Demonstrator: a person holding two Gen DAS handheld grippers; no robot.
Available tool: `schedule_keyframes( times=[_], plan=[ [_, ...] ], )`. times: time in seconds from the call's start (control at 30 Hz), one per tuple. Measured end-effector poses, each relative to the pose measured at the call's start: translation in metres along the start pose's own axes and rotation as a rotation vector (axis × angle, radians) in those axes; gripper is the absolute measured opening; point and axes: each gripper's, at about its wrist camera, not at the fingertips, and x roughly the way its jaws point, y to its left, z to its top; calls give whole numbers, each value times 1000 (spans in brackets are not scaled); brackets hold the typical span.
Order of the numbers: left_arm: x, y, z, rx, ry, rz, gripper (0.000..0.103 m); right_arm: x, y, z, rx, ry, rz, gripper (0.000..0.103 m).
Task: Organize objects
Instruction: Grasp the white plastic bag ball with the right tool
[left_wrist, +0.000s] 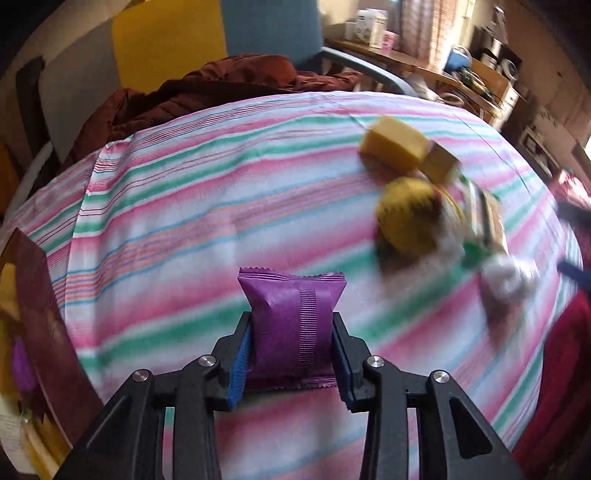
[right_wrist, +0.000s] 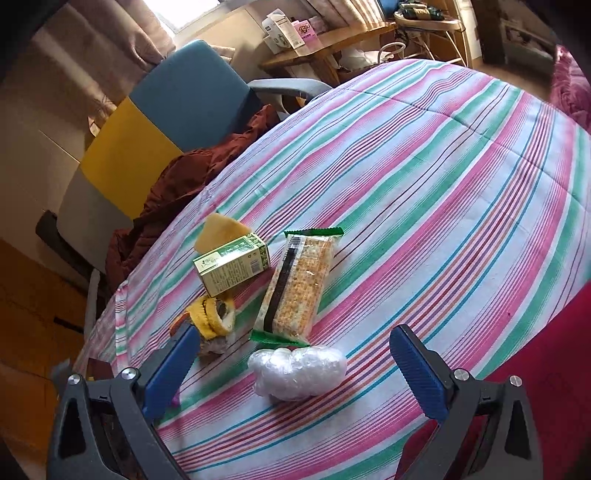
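The purple snack packet (left_wrist: 291, 325) sits upright between the blue pads of the left gripper (left_wrist: 291, 350), pinched at its middle so the crimped top flares above the jaws and the bottom seam pokes out below. It is held over the near part of the striped bedcover (left_wrist: 184, 221), and the blur across the far objects suggests the hand is in motion. At the near left edge of that view stands a dark red box (left_wrist: 40, 302) with what looks like another purple item inside, though it is too blurred to be sure; I judge that to be the likely place for the packet.

To do this step well, keep the squeeze light and steady, since the packet is soft and puffed and may crush or slip. Carry it level, clear the box wall before lowering, and only let go once it rests inside.

The right gripper (right_wrist: 295, 373) hangs wide apart and holds nothing, poised over a white crumpled plastic bundle (right_wrist: 297, 373) on the near cover. Just beyond lie a long cracker pack (right_wrist: 299, 288), a green carton (right_wrist: 232, 266), a yellow wedge (right_wrist: 218, 232) behind the carton, and a yellow knitted thing (right_wrist: 212, 317) beside the left pad. Keep this hand clear of the left one's path.
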Motion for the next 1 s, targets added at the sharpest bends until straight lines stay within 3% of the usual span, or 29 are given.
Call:
schedule_keyframes(
  times=[0.13, 0.27, 0.5, 0.67, 1.0],
  plan=[
    [-10, -9, -21, 37, -39, -6, 39, 0, 2, -2, -14, -12, -34, 103],
    [-12, -3, -27, 7, -57, -36, 39, 2, 15, -6, -94, -15, -101, 102],
    [-13, -3, -35, 10, -107, -57, 39, 9, 21, -7, -148, 0, -182, 85],
    [-14, 1, -38, 1, -116, -79, 39, 20, 28, -12, -182, 69, -175, 84],
    [-16, 3, -41, 0, -112, -92, 39, 42, 34, -21, -261, 154, -256, 84]
  ],
)
